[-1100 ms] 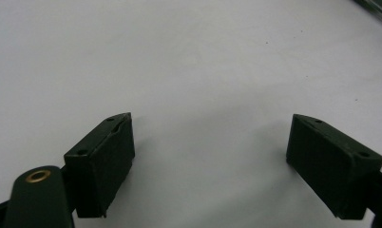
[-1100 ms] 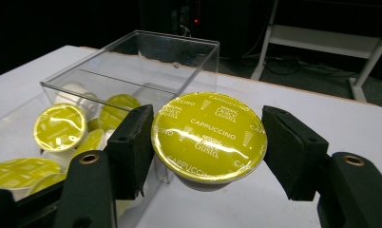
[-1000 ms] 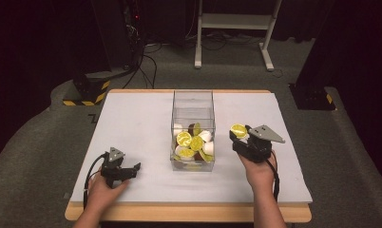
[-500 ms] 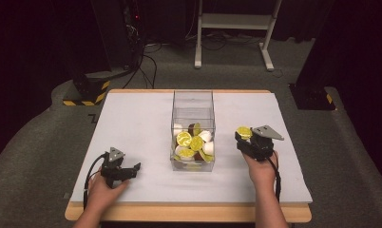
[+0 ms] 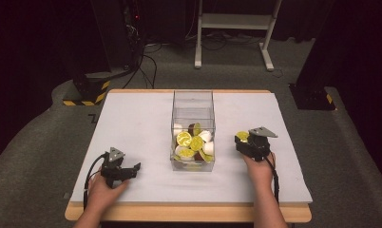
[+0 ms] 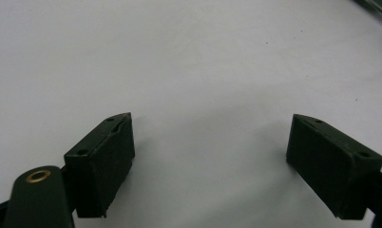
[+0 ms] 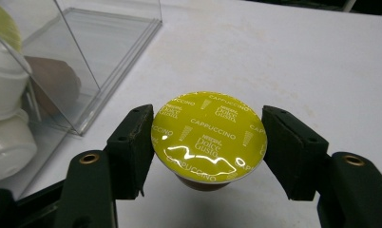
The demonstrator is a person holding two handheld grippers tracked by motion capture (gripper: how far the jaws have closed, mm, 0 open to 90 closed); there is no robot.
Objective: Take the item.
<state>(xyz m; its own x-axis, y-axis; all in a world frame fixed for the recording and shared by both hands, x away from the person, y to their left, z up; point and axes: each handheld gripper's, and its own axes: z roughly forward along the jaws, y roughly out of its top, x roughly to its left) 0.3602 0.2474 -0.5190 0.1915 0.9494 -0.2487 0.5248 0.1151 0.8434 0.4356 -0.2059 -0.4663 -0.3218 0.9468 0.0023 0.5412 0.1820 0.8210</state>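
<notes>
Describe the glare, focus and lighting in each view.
Right gripper view: a bright wavy glare streak crosses the yellow capsule lid, print still sharp; the clear box at left is soft. Left gripper view: even light on the white table, faint shadows beneath the jaws. High view: table lit, surroundings dark, box walls slightly reflective.

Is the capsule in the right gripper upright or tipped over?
Upright. In the right gripper view the yellow Cappuccino capsule sits foil lid up, level between the right gripper's fingers, beside the clear box.
</notes>
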